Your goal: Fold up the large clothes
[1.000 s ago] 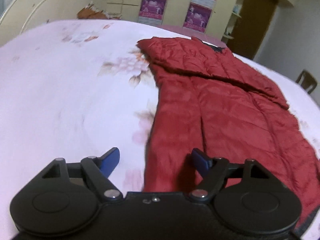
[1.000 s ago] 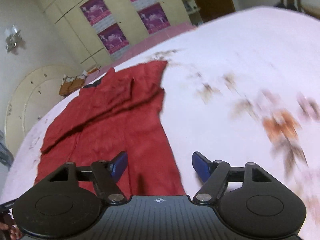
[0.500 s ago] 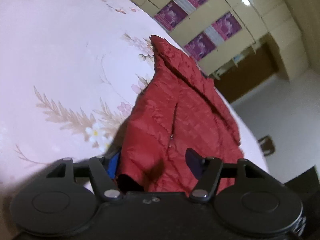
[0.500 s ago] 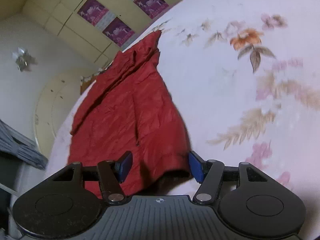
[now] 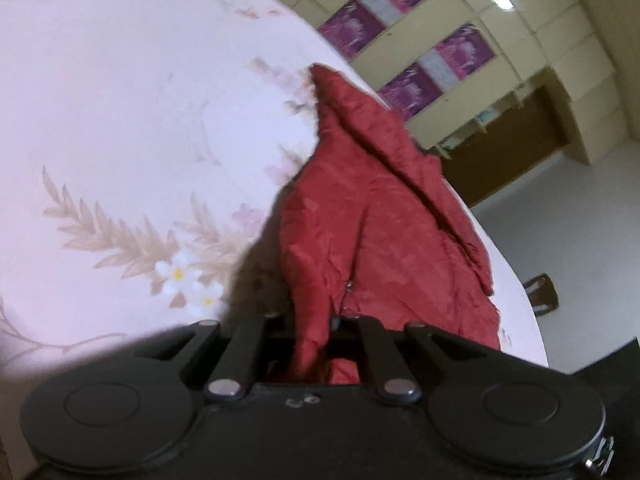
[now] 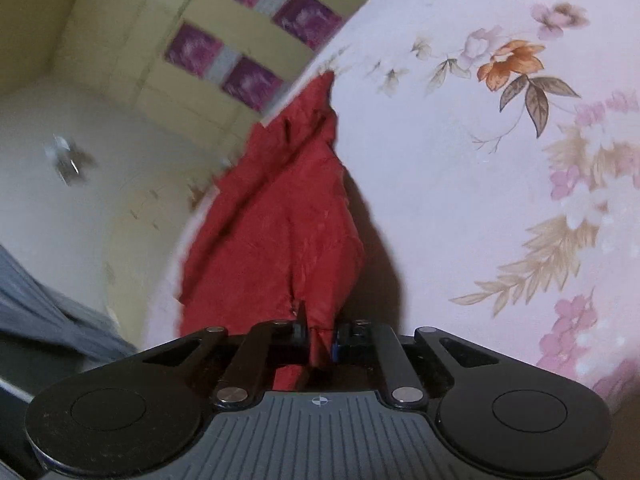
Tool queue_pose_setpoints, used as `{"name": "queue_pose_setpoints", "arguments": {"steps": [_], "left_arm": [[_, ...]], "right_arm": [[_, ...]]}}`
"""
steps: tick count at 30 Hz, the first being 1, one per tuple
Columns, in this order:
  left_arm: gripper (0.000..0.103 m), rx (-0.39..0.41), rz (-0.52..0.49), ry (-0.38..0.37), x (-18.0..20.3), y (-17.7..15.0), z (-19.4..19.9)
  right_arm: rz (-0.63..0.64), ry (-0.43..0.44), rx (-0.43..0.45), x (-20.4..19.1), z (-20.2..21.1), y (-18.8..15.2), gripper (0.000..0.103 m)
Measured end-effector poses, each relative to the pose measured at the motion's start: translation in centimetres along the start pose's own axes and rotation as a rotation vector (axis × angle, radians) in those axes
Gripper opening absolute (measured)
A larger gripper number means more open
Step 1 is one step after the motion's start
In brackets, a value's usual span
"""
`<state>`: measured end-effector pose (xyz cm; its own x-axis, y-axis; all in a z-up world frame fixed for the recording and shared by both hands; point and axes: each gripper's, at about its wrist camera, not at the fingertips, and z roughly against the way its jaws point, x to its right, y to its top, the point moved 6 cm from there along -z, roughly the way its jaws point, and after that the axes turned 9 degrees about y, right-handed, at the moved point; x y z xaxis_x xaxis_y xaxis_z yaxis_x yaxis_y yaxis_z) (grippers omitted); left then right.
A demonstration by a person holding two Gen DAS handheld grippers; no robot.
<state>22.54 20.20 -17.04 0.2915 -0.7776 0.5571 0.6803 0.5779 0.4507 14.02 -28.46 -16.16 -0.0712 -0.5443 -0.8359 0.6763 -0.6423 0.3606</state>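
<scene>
A red quilted jacket [image 5: 372,208] lies on a pale floral bedsheet [image 5: 120,128], stretching away from me toward the far wardrobe. My left gripper [image 5: 312,332] is shut on the jacket's near hem, with red fabric bunched between its jaws. In the right wrist view the same jacket [image 6: 288,224] runs away from me, and my right gripper [image 6: 320,340] is shut on the hem at the other near corner. Both held corners are raised a little off the sheet [image 6: 480,160].
A cream wardrobe with purple posters [image 5: 420,40] stands beyond the bed. A brown door [image 5: 512,136] and a chair [image 5: 540,292] are at the right. A cream headboard [image 6: 132,216] and grey cloth [image 6: 48,312] show left in the right wrist view.
Both grippers were open over the jacket's near hem. They dropped onto it and closed, each now pinching a corner of the hem, which has lifted slightly.
</scene>
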Motion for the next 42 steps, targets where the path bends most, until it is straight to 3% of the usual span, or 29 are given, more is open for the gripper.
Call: {"name": "queue_pose_setpoints", "arguments": {"steps": [11,18,24,28,35,37,38,39,40,41,42], "left_arm": [[0.006,0.194,0.035,-0.126,4.7,4.6,5.0],[0.006,0.264,0.012,-0.186,9.3,10.6,4.2],[0.006,0.282,-0.034,-0.203,13.8,16.9,-0.6],[0.006,0.252,-0.056,-0.191,16.4,21.7,-6.1],[0.006,0.157,-0.073,-0.107,16.9,27.0,-16.5],[0.007,0.147,-0.098,-0.116,16.6,27.9,-18.8],[0.024,0.154,-0.113,-0.145,16.5,28.4,-19.5],[0.059,0.158,-0.114,-0.162,16.3,28.8,-20.0],[0.081,0.168,-0.100,-0.153,15.8,29.3,-20.5],[0.098,0.201,-0.096,-0.133,15.4,29.6,-20.5],[0.093,0.224,-0.105,-0.125,15.1,29.8,-20.6]], "right_arm": [[0.128,0.126,0.102,-7.3,2.4,5.2,0.008],[0.166,0.179,0.151,-11.6,0.1,10.8,0.008],[0.180,0.181,0.177,-13.9,-4.5,17.4,0.008],[0.166,0.158,0.174,-14.4,-10.0,22.3,0.008],[0.137,0.052,0.134,-11.3,-20.2,29.3,0.008],[0.115,0.040,0.106,-9.8,-23.0,30.5,0.008],[0.092,0.058,0.085,-9.0,-24.1,31.0,0.008],[0.074,0.081,0.080,-8.3,-25.0,31.4,0.010],[0.069,0.059,0.087,-7.3,-25.8,31.9,0.048],[0.080,0.013,0.117,-6.7,-26.1,32.3,0.077],[0.114,-0.016,0.166,-6.7,-25.7,32.5,0.098]]}}
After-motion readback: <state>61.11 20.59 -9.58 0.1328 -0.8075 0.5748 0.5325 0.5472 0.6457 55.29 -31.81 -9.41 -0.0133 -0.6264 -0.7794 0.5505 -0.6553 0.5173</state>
